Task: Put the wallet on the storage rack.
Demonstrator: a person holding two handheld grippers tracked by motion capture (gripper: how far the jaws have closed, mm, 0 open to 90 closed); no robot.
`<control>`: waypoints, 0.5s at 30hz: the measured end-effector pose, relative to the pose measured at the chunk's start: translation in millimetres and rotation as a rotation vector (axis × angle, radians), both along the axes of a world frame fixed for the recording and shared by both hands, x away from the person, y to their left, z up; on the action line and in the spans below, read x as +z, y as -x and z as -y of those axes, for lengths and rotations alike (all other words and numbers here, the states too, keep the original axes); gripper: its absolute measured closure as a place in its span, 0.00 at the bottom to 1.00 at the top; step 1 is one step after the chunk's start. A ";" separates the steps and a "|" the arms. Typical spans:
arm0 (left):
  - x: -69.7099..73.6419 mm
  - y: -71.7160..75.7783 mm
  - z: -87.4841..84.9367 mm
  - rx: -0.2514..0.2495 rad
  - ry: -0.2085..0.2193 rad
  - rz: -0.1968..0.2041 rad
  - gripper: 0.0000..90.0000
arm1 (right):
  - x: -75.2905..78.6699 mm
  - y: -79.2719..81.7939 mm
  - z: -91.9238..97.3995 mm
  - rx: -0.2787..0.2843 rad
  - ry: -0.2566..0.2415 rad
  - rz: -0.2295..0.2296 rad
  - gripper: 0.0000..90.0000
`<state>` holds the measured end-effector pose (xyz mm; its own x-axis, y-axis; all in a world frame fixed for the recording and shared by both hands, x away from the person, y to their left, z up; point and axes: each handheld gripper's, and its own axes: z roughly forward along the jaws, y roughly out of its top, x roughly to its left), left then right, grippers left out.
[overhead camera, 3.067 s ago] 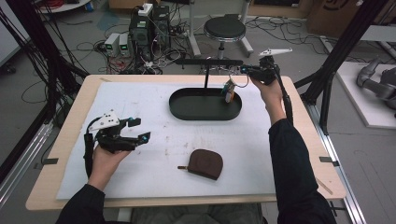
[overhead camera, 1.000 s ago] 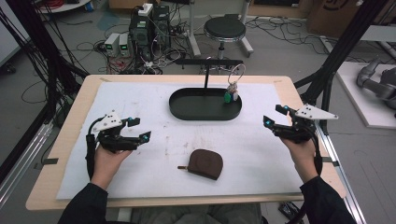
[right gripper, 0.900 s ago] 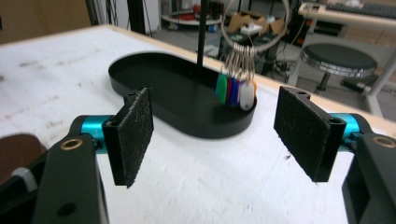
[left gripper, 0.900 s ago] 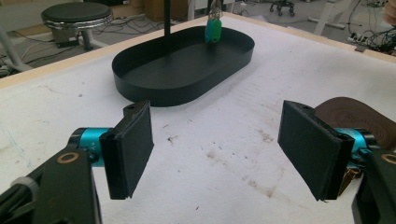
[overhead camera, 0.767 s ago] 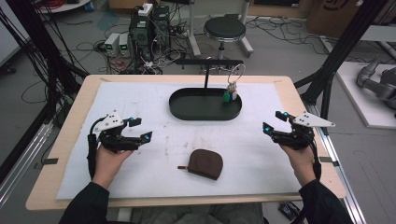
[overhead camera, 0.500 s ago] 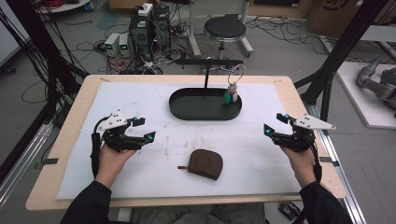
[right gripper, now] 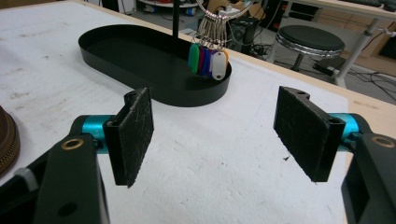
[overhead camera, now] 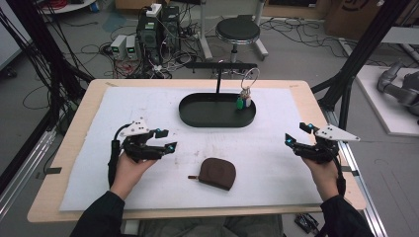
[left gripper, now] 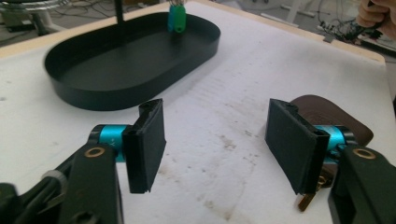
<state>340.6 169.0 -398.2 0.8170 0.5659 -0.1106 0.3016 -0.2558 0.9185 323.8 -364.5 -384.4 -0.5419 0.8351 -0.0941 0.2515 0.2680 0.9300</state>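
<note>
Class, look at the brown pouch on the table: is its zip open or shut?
Shut, apparently. The brown pouch lies flat on the white mat, its zip pull sticking out at one end; no gap or contents show.

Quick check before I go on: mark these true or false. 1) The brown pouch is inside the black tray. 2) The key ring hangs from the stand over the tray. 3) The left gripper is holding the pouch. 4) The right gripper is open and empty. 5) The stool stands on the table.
1) False: the brown pouch lies on the white mat, nearer the person than the black tray.
2) True: the key ring hangs from the stand.
3) False: the left gripper is open, nothing between its jaws.
4) True: the right gripper holds nothing.
5) False: the stool stands on the floor beyond the table.
</note>
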 end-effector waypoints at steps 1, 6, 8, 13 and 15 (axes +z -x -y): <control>-0.5 -0.2 3.9 -0.008 -0.004 -0.004 0.43 | 0.0 0.0 0.0 0.000 0.000 0.000 0.33; -4.0 -2.3 23.2 -0.057 -0.009 -0.030 0.52 | -0.9 0.1 -1.1 -0.008 0.027 0.001 0.33; -5.8 -2.9 30.6 -0.073 -0.014 -0.035 0.52 | -1.2 -0.5 -1.3 -0.006 0.033 0.003 0.33; -13.5 -6.7 49.6 -0.120 -0.012 -0.074 0.56 | -1.7 -0.3 -2.9 -0.007 0.047 0.001 0.33; -15.1 -6.9 53.0 -0.125 -0.014 -0.084 0.56 | -1.8 -0.3 -3.0 -0.007 0.050 0.002 0.33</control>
<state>347.4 116.0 -413.3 0.8692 0.4626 -0.1745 0.3426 -0.3091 0.8872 324.1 -361.5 -386.2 -0.5358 0.8333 -0.1364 0.2520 0.3120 0.9161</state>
